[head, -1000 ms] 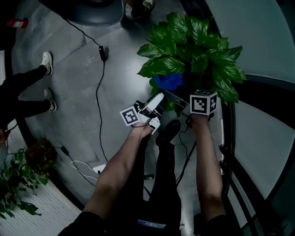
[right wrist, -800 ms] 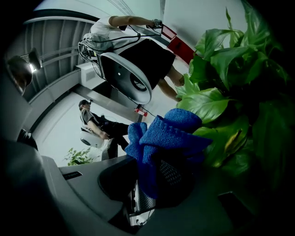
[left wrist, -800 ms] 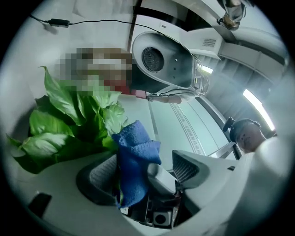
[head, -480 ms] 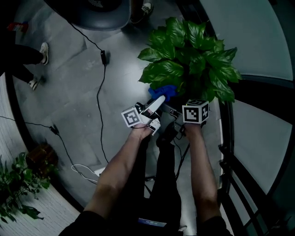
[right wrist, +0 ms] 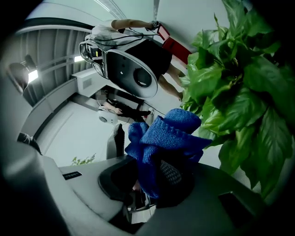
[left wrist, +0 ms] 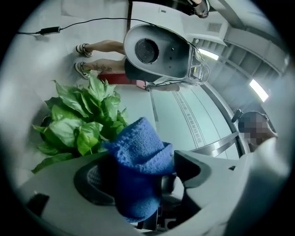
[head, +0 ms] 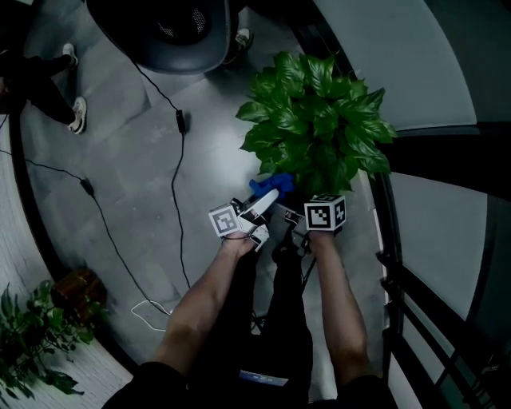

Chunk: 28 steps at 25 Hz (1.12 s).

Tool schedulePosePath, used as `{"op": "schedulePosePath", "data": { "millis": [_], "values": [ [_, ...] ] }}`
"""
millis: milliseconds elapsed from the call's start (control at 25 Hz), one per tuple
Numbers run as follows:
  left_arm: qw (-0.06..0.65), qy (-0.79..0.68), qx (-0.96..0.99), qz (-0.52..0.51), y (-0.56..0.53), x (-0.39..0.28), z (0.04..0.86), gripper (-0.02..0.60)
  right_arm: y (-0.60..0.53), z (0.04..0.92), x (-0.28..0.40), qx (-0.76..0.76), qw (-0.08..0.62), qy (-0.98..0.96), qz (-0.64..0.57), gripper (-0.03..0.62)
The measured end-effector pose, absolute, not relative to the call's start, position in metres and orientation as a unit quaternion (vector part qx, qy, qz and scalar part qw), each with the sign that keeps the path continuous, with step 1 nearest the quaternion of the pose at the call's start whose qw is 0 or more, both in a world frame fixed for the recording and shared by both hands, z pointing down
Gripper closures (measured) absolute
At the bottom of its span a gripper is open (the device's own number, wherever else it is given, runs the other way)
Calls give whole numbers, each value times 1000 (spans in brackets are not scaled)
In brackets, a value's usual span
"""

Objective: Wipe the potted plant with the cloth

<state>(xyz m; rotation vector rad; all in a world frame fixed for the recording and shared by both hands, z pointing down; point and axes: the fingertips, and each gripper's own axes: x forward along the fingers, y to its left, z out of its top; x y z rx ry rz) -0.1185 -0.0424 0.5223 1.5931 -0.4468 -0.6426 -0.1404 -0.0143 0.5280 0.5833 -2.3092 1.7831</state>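
The potted plant (head: 319, 120) with broad green leaves stands on the grey floor ahead of me. A blue cloth (head: 270, 184) hangs just short of its near leaves, between my two grippers. In the left gripper view the cloth (left wrist: 138, 152) lies against one pad of my left gripper (left wrist: 152, 170), with a gap at the other jaw. Those jaws have just been opening. In the right gripper view my right gripper (right wrist: 152, 179) is shut on the bunched cloth (right wrist: 168, 133), and the plant's leaves (right wrist: 239, 92) are close on the right. In the head view, the left gripper (head: 267, 197) and right gripper (head: 289, 216) are side by side.
A large dark round machine (head: 172, 24) stands beyond the plant at the left. Black cables (head: 177, 160) trail across the floor. A person's legs (head: 48, 88) are at the upper left. A smaller plant (head: 32, 335) is at the lower left, and a dark railing (head: 399, 279) runs along the right.
Both grippers have drawn back toward me with the cloth, which has come out of the leaves and now hangs short of them. The person at the left has walked further away.
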Motion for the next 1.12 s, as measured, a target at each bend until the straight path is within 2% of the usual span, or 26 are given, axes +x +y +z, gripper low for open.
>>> {"op": "schedulePosePath", "data": {
  "millis": [120,360,440,720,920,1120],
  "values": [
    [632,-183,699,-281,-36,-122,490,189,-14,492,-130,226,41,-777,586,496],
    [603,-143,734,-278,-33,-114,387,192,-27,390,-85,310,-101,-767,552,494],
    [598,-127,745,-268,-26,-108,352,211,-26,351,-74,325,-136,-767,536,495],
    [548,-93,794,-246,14,-91,235,231,10,240,-45,316,-214,-774,506,494],
    [511,-86,822,-236,64,-80,168,292,58,169,-25,284,-268,-789,474,494],
    [486,-71,839,-236,126,-61,107,318,124,115,-4,259,-297,-799,453,494]
  ]
}}
